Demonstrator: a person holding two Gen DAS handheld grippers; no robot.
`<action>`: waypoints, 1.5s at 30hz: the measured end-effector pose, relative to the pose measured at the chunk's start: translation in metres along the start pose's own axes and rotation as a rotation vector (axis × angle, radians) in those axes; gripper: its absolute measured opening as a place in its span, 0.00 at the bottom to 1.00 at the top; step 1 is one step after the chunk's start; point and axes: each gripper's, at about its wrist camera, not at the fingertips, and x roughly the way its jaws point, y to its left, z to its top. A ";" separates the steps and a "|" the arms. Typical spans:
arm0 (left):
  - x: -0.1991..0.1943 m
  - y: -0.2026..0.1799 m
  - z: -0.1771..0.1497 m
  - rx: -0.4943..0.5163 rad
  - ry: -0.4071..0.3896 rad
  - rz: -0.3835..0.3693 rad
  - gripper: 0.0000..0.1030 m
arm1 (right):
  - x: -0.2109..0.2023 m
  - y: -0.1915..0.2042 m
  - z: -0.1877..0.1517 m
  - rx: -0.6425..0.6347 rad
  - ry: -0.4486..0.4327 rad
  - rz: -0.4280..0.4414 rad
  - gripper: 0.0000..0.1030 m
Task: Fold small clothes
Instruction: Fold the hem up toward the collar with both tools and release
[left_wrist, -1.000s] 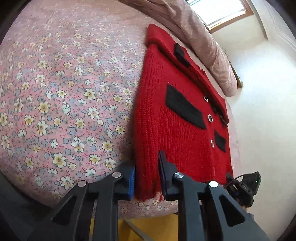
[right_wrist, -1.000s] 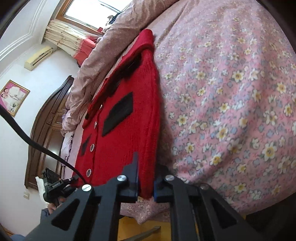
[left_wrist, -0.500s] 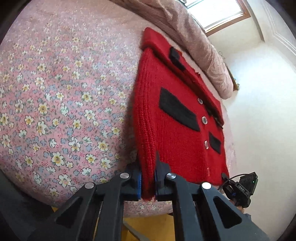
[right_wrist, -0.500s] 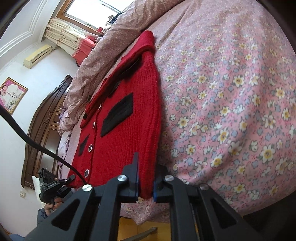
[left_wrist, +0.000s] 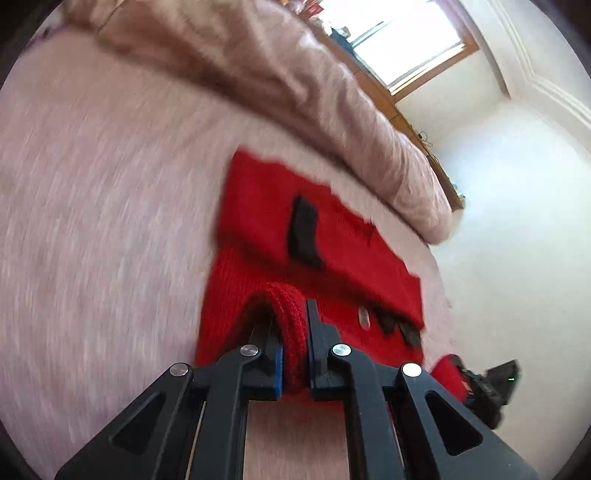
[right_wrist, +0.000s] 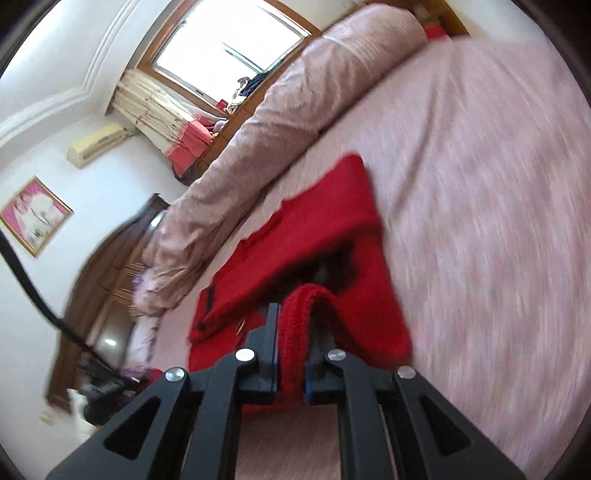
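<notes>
Now both claws, left claw (left_wrist: 294, 341) and right claw (right_wrist: 291, 349), pinch red cardigan (left_wrist: 332, 254) hem.

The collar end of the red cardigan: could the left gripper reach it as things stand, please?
Probably not yet: the left gripper is shut on the cardigan's hem. The collar end lies beyond, with nothing between, but it would have to let go first.
</notes>
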 end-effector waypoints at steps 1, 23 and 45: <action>0.007 -0.003 0.010 0.001 -0.003 0.011 0.02 | 0.008 0.004 0.010 -0.022 -0.008 -0.019 0.09; 0.112 -0.013 0.132 0.057 -0.120 -0.003 0.02 | 0.128 0.026 0.134 -0.261 -0.134 -0.148 0.08; 0.106 -0.010 0.087 0.121 0.026 0.171 0.46 | 0.110 0.001 0.134 -0.179 -0.112 -0.191 0.57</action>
